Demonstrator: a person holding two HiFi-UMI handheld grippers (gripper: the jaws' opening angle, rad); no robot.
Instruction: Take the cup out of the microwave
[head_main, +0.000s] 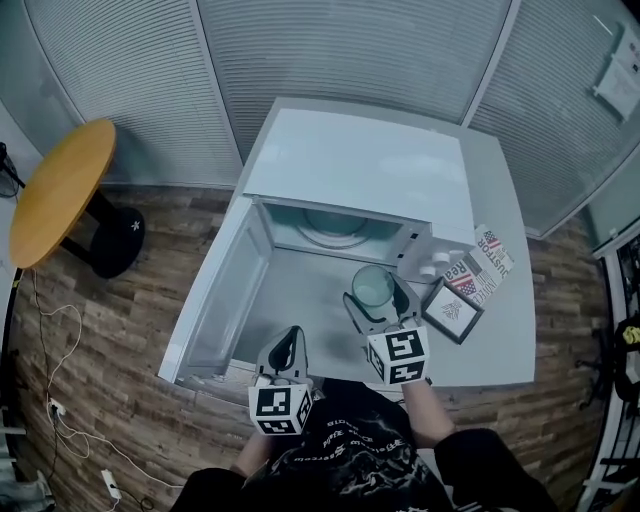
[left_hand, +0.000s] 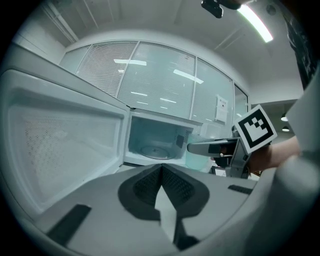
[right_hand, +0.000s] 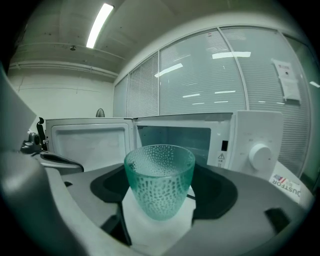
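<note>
A green dimpled glass cup (head_main: 373, 287) (right_hand: 160, 180) stands upright between the jaws of my right gripper (head_main: 376, 303) (right_hand: 160, 202), which is shut on it. The cup is outside the white microwave (head_main: 360, 160) (right_hand: 240, 140), just in front of its open cavity (left_hand: 155, 142). The microwave door (head_main: 225, 290) (left_hand: 55, 145) is swung wide to the left. My left gripper (head_main: 291, 340) (left_hand: 161, 175) is shut on nothing, low at the near edge in front of the door. From the left gripper view the cup (left_hand: 196, 159) shows in the right gripper (left_hand: 210, 147).
A small framed picture (head_main: 452, 312) and a flag-printed booklet (head_main: 485, 265) lie on the white counter (head_main: 500, 360) right of the microwave. A round wooden table (head_main: 60, 190) stands at the far left, with cables (head_main: 60, 400) on the floor.
</note>
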